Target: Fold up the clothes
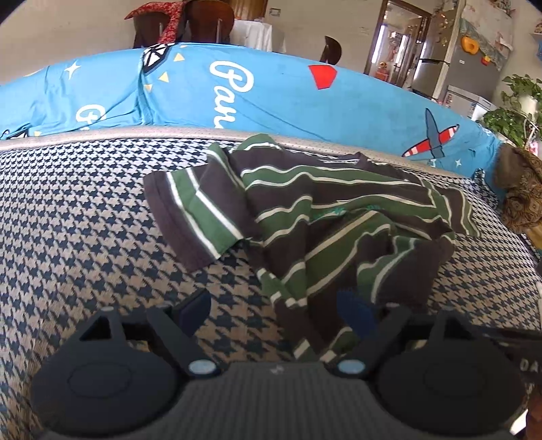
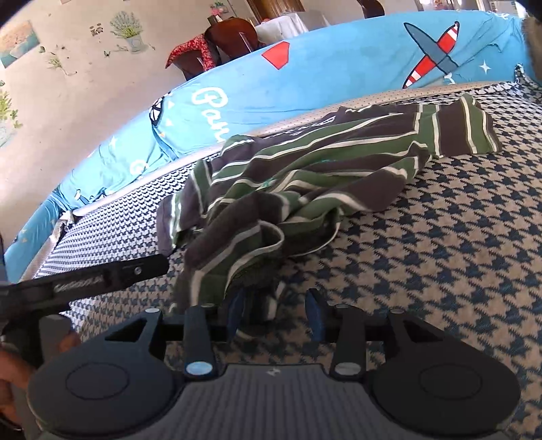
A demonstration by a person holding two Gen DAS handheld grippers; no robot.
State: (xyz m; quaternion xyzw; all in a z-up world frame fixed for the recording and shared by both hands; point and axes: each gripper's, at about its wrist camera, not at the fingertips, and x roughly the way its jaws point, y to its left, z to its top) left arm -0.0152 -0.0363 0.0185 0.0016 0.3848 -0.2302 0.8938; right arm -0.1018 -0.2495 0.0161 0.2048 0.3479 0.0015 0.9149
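A striped shirt [image 1: 332, 216], in bands of dark brown and green with thin white lines, lies crumpled on a blue-and-beige houndstooth cover [image 1: 84, 220]. One short sleeve spreads flat toward the left in the left wrist view, while the body of the garment bunches into folds and trails toward the near edge. Behind the shirt, along the far side, runs a pale perforated strip, and beyond it a bright blue sheet [image 1: 271, 88] printed with white script, a red shape and a red-and-white aeroplane.

The left gripper [image 1: 274, 311] hovers low over the cover with its jaws spread wide. Its left finger sits over bare houndstooth, and its right finger lies at the near, trailing end of the shirt; nothing is pinched between them.

The right gripper [image 2: 276, 311] also has its jaws apart. The near hem of the shirt hangs down at its left finger, and some cloth sits in the gap, but whether the finger touches the fabric cannot be told. The right finger is over bare cover. In the right wrist view, part of the left tool's dark body enters from the left, and a hand [image 2: 13, 382] shows at the near left corner.

In the far background stand dark wooden chairs [image 1: 203, 20], a refrigerator [image 1: 454, 57] and a leafy plant [image 1: 515, 108].
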